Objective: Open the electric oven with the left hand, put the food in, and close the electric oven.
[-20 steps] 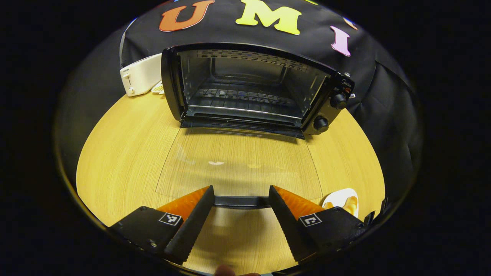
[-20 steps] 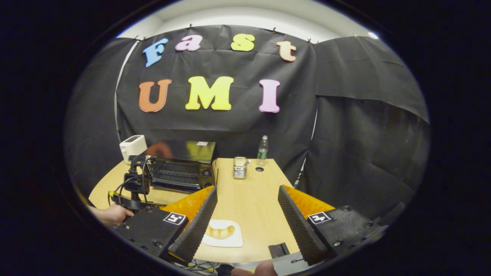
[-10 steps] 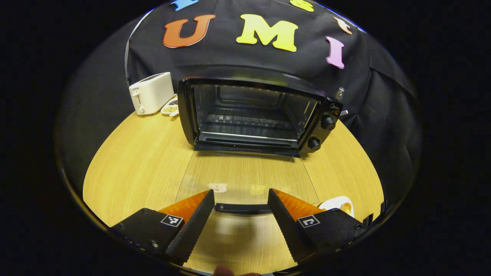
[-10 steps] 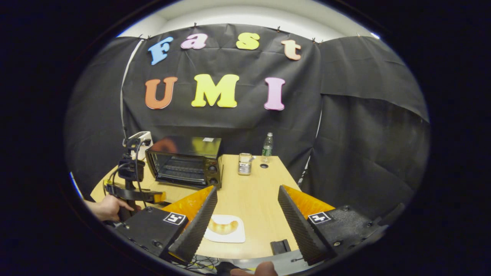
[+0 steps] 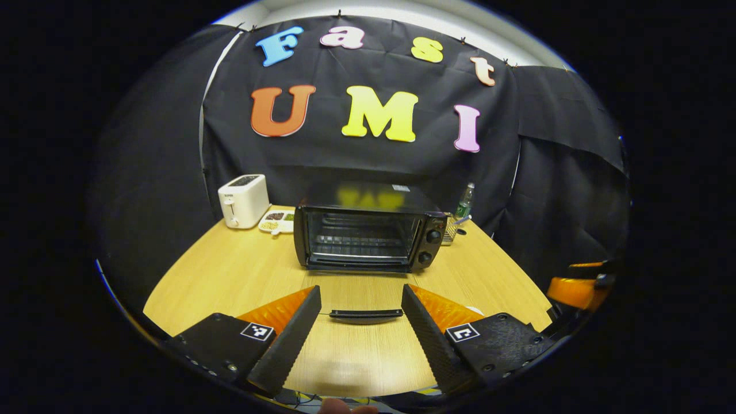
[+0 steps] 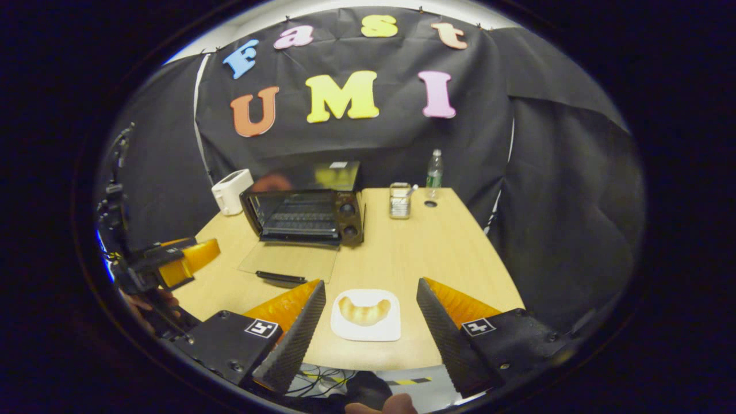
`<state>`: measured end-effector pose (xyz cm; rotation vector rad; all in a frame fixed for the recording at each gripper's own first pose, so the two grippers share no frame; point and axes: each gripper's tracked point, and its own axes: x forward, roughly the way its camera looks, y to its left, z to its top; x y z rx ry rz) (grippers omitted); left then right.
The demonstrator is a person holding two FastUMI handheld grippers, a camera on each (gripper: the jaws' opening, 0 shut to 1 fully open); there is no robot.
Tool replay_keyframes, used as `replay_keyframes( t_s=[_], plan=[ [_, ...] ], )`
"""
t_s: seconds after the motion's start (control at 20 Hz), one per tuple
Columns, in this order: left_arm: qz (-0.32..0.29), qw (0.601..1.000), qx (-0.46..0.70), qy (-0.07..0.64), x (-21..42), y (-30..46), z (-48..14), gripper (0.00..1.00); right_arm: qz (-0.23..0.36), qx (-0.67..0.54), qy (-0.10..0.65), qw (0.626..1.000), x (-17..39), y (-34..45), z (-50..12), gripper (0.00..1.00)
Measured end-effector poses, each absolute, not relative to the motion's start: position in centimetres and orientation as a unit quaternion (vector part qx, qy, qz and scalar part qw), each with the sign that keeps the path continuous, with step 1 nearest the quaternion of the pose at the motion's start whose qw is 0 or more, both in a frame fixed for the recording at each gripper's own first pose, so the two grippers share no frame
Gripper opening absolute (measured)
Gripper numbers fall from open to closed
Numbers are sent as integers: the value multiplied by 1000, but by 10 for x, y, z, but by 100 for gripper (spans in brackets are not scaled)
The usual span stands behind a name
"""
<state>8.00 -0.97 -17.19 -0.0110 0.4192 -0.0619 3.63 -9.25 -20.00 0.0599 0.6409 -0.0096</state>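
The electric oven [image 5: 362, 238] stands open at the table's [image 6: 425, 253] far side, glass door [image 6: 290, 260] folded flat. The left gripper [image 5: 361, 322] hangs spread, near its handle [image 5: 365, 314]. The right gripper [image 6: 371, 322], spread, frames the croissant [image 6: 364, 311] on a white plate [image 6: 345, 329]

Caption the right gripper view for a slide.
Open right claw poised over the croissant on its white plate; oven door lies open.
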Motion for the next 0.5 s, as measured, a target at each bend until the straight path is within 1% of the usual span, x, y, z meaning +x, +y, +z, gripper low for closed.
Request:
replay_keyframes(
  t_s=[0.1, 0.25, 0.5],
  plan=[
    [-27, 981, -16, 189, 66, -10, -149, 93, 7, 40, 344, 938, 46, -90, -226, 98],
    [-17, 988, -26, 151, 62, -10, -112, 93, 17, 66, 387, 920, 59, -87, -266, 96],
    [23, 988, -26, 150, 68, -4, -97, 93, 7, 128, 449, 884, 77, -91, -324, 94]
  ],
)
